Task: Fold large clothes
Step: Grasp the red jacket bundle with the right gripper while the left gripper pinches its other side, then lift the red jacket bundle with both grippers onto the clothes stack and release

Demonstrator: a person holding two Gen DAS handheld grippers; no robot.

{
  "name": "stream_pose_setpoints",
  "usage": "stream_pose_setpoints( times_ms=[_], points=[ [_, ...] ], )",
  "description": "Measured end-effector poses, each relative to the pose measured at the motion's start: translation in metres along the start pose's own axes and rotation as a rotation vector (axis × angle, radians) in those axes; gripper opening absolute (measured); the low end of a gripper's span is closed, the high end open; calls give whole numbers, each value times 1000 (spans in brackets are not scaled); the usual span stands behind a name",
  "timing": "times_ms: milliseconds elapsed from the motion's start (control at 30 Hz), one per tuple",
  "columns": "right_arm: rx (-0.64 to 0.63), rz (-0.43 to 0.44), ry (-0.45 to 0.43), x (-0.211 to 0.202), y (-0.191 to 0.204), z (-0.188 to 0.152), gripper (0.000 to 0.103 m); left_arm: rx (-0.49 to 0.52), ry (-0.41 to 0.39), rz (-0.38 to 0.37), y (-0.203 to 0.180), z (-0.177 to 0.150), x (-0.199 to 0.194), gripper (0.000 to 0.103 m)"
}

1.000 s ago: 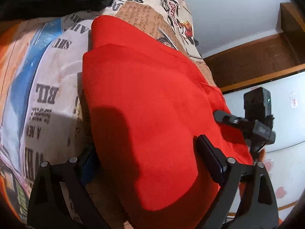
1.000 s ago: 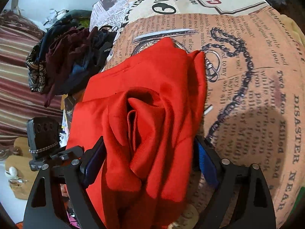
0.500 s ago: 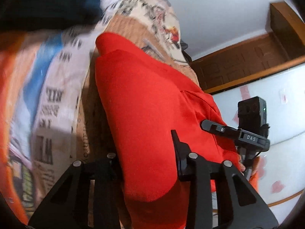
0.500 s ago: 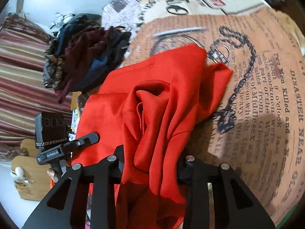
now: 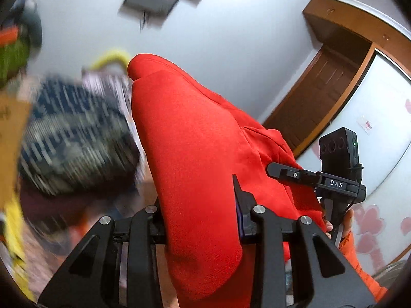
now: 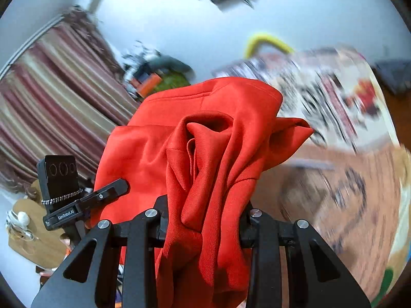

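Red knit garment (image 5: 195, 154) clamped at two places, held clear of the bed. Left gripper (image 5: 199, 220): jaws pinching a smooth fold of the cloth, narrowed onto it within the last second. Right gripper (image 6: 204, 220): jaws likewise narrowed and pinching a bunched, ribbed part of the garment (image 6: 205, 141). Cloth stretched between both grippers, rest draped forward. Beyond, blurred: newspaper-print bed cover (image 6: 334, 179), dark heap of clothes (image 5: 74, 138), striped curtain (image 6: 51, 89), brown wooden door (image 5: 321, 97), white wall (image 5: 231, 25).
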State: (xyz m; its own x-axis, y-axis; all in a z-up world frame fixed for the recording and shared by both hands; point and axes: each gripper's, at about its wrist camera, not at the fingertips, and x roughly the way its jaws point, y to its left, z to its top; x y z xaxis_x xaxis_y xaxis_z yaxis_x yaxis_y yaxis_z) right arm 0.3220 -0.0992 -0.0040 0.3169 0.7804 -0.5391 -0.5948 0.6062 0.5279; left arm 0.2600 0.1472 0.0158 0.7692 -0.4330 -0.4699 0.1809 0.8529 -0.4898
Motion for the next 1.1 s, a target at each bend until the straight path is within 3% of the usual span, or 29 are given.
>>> stream_pose_setpoints(
  times_ms=[200,400,533,600,667,733,800,967,1100],
  points=[
    [-80,67,-71,50,53,67,29,31,-108,88,42,80,-50,34],
    [-58,119,-56,132,56,104,29,-27,-111,172,122,126,-28,35],
    [-83,25,6,208,51,108,30,-61,-10,283,197,123,22,39],
    [-86,-37,65,242,41,104,31,-108,67,344,232,104,50,50],
    [-58,-85,123,266,23,92,34,-187,71,306,258,97,58,57],
    [-32,-68,123,269,8,90,41,-272,57,224,278,92,57,61],
    [-24,-62,103,262,5,90,52,-276,36,227,280,93,52,67],
    [-103,-171,62,213,31,91,52,-95,10,470,231,94,35,69],
    [-194,-221,-23,163,62,84,52,40,-25,551,183,92,11,69]
  ],
)
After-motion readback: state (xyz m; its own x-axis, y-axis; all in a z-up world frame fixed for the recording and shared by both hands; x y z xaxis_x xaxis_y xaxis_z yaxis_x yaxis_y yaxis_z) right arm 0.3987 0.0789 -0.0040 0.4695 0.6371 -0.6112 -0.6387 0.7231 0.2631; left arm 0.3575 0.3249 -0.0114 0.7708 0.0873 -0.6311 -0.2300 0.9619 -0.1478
